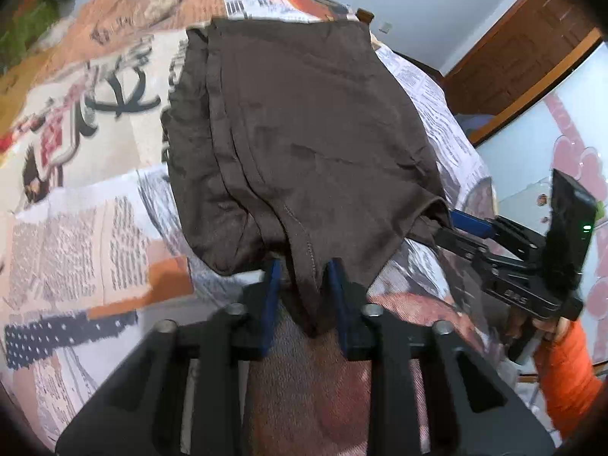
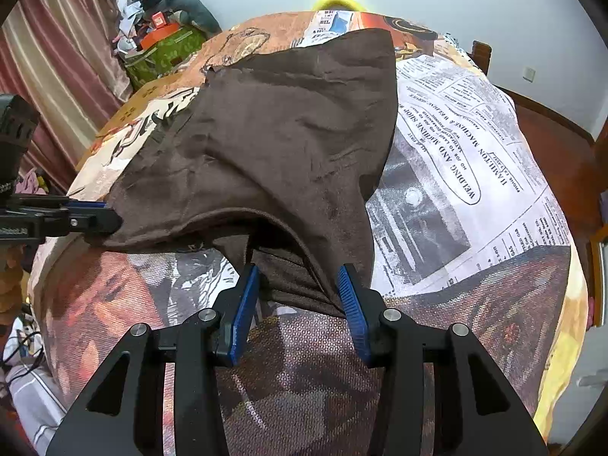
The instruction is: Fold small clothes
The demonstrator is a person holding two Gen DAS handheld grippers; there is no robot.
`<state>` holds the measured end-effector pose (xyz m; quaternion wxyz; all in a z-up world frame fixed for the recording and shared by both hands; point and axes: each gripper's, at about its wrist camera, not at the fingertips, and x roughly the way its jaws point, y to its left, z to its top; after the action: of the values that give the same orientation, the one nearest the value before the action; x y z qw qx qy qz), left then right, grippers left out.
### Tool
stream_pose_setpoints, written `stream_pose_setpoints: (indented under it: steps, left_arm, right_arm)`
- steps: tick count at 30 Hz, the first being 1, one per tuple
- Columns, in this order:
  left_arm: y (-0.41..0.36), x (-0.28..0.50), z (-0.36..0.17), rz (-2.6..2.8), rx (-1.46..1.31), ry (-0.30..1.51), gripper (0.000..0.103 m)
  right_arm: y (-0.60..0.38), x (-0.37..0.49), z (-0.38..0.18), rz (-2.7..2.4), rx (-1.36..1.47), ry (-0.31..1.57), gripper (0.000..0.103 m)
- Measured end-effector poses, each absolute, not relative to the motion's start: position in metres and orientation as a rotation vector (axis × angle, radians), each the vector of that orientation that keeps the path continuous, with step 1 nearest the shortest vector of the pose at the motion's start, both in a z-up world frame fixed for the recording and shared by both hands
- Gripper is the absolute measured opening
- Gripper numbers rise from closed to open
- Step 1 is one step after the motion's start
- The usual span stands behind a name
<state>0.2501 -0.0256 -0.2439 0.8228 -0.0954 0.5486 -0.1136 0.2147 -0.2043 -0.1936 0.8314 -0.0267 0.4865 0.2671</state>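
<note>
Brown shirt point(image 1: 304, 121) runs from both tools up-frame across the bed point(image 1: 76, 228), left tool point(image 1: 304, 277) pinched shut on its near hem, right tool point(image 2: 300, 296) gripping a bunched corner alongside.

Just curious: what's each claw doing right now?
Left gripper: shut on the brown cloth.
Right gripper: jaws apart, cloth between; grip unclear.

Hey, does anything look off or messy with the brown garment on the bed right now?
Nothing damaged or spilled. The brown garment is just rumpled: its left edge is bunched in uneven layers, and the near hem is lifted off the newspaper-print bedspread where the left claw and right claw have it.
</note>
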Motion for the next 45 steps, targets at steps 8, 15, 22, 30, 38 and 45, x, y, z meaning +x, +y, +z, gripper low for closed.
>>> stream_pose_setpoints:
  steps: [8,15,22,30,38,45]
  left_arm:
    - [-0.018,0.243,-0.205,-0.188,-0.165,1.020,0.002]
    - [0.008,0.245,-0.213,-0.158,-0.159,1.078,0.002]
    - [0.023,0.232,-0.236,-0.137,-0.171,1.131,0.010]
    - [0.042,0.240,-0.219,-0.094,-0.226,1.084,0.050]
    - [0.033,0.261,-0.239,-0.132,-0.293,1.151,0.069]
    - [0.017,0.273,-0.256,-0.162,-0.261,1.156,0.066]
  right_arm:
    - [-0.210,0.213,-0.192,0.548,-0.039,1.024,0.040]
    - [-0.204,0.209,-0.200,0.574,-0.079,1.063,0.040]
    - [-0.207,0.210,-0.196,0.577,-0.062,1.095,0.040]
    - [-0.216,0.213,-0.174,0.568,0.004,1.034,0.045]
    - [-0.218,0.227,-0.184,0.480,0.056,1.036,0.060]
    - [-0.218,0.228,-0.206,0.508,0.100,1.098,0.062]
